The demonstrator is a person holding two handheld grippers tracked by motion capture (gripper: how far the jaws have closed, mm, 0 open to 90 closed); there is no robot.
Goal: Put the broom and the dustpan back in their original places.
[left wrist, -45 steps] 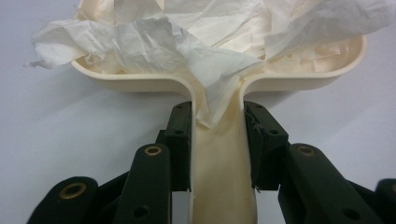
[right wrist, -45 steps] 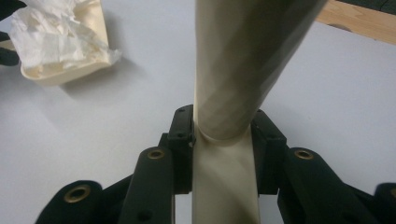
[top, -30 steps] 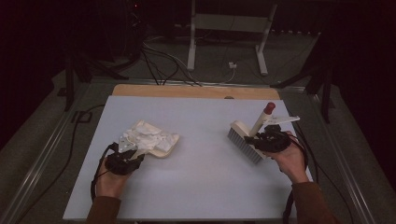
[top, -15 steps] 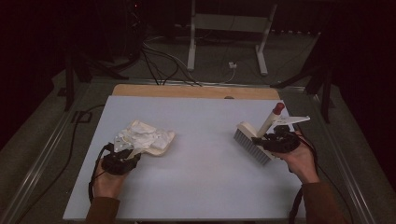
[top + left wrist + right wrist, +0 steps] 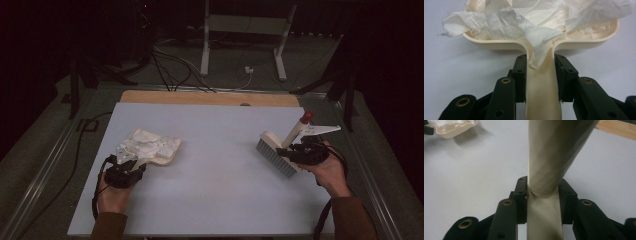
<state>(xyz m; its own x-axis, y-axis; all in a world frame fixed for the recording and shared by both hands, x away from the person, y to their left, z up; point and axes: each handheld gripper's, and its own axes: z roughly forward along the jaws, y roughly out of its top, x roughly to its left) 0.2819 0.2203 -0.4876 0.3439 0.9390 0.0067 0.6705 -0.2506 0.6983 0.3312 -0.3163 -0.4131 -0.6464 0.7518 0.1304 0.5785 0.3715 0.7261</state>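
A cream dustpan [image 5: 156, 150] [image 5: 544, 42] lies on the left of the white table [image 5: 220, 150], heaped with crumpled white tissue [image 5: 140, 145] [image 5: 524, 22]. My left gripper [image 5: 122, 172] [image 5: 540, 75] is shut on the dustpan's handle [image 5: 541, 95]. On the right, a cream hand brush [image 5: 277, 152] with grey bristles and a red-tipped handle is tilted over the table. My right gripper [image 5: 302, 152] [image 5: 543, 200] is shut on the brush's handle [image 5: 549, 157]. The dustpan [image 5: 451, 128] appears far off in the right gripper view.
A wooden strip [image 5: 210, 97] [image 5: 616, 128] runs along the table's far edge. Cables [image 5: 175, 70] and metal stand legs [image 5: 205, 45] lie on the dark floor beyond. Metal rails [image 5: 45, 165] flank the table.
My right gripper has carried the brush a little to the right and nearer the person. My left gripper has drawn the dustpan slightly toward the near left.
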